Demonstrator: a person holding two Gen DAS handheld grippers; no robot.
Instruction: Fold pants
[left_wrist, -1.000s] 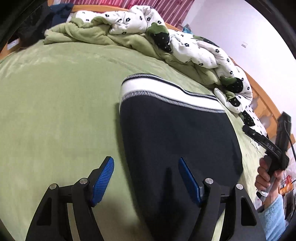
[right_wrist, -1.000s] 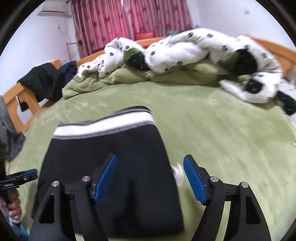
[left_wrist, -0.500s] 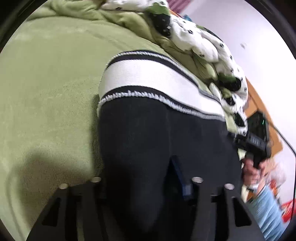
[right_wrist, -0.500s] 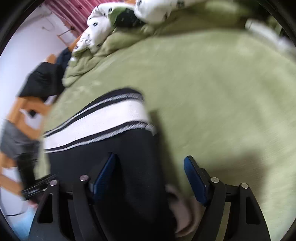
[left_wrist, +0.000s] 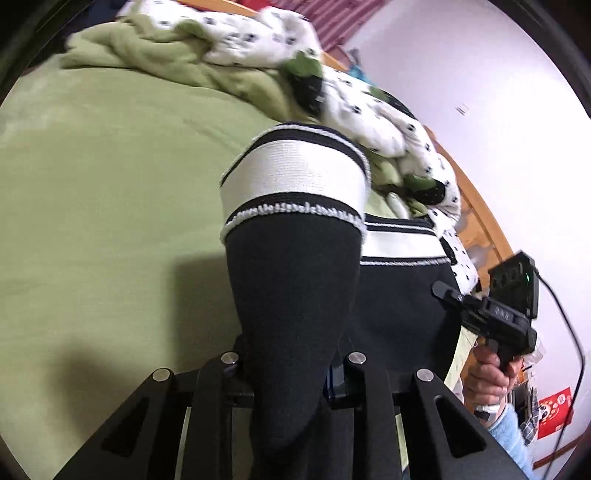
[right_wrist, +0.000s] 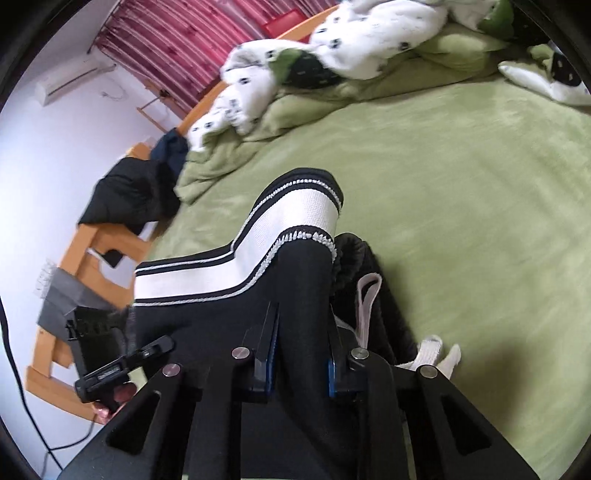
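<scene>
The folded black pants (left_wrist: 295, 280) have a white waistband with black stripes (left_wrist: 295, 177). They hang between both grippers above the green bed (left_wrist: 92, 206). My left gripper (left_wrist: 291, 363) is shut on the pants' left edge. My right gripper (right_wrist: 301, 363) is shut on the pants (right_wrist: 303, 295) at their right edge; a white drawstring (right_wrist: 369, 302) hangs beside it. Each view shows the other gripper: the right one (left_wrist: 491, 317) in the left wrist view, the left one (right_wrist: 122, 365) in the right wrist view.
A rumpled white spotted duvet (right_wrist: 332, 48) and green blanket (left_wrist: 177, 62) lie at the far side of the bed. Dark clothes (right_wrist: 136, 192) hang over the wooden bed frame (right_wrist: 85, 251). Red curtains (right_wrist: 192, 37) are behind.
Both grippers went down onto the pants' near edge, closed on it, and have lifted it, so the waistband now stands up off the bed.
</scene>
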